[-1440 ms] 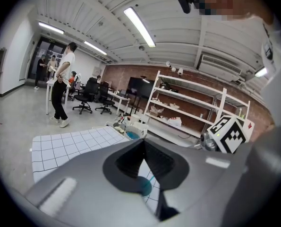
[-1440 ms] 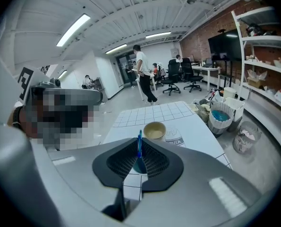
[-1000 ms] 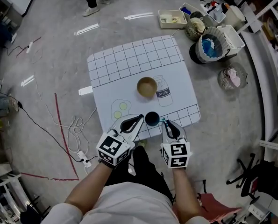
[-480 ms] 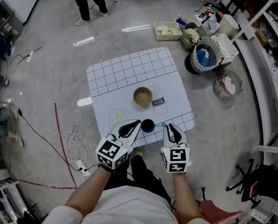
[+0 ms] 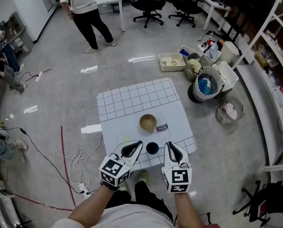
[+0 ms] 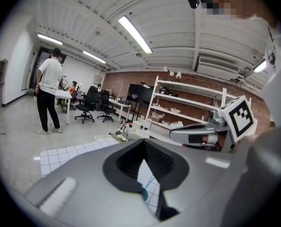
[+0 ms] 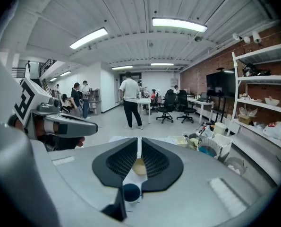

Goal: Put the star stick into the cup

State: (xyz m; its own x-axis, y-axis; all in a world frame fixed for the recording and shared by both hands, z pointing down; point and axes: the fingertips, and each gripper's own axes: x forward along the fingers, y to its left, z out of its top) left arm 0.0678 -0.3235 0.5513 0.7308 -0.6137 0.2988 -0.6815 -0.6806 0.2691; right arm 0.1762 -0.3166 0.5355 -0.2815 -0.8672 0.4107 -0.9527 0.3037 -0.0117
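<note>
Locate the dark cup (image 5: 152,147) upright near the front edge of the gridded tabletop (image 5: 131,99), with the wooden bowl (image 5: 148,122) just beyond it. Read the left tongs (image 5: 140,143) as closed tip to tip, gripping nothing. Read the right tongs (image 5: 167,144) as closed to a hairline slit, likewise empty. Note both parked at the near edge, flanking the cup, presumably to keep either side ready for a pickup. Look for the star stick (image 6: 149,182) through the left gap: probably the thin teal line lying on the tabletop, not yet in the cup. Treat grasping that stick as the step in hand. Expect so flat and slender an item to need a low, precise pinch.
</note>
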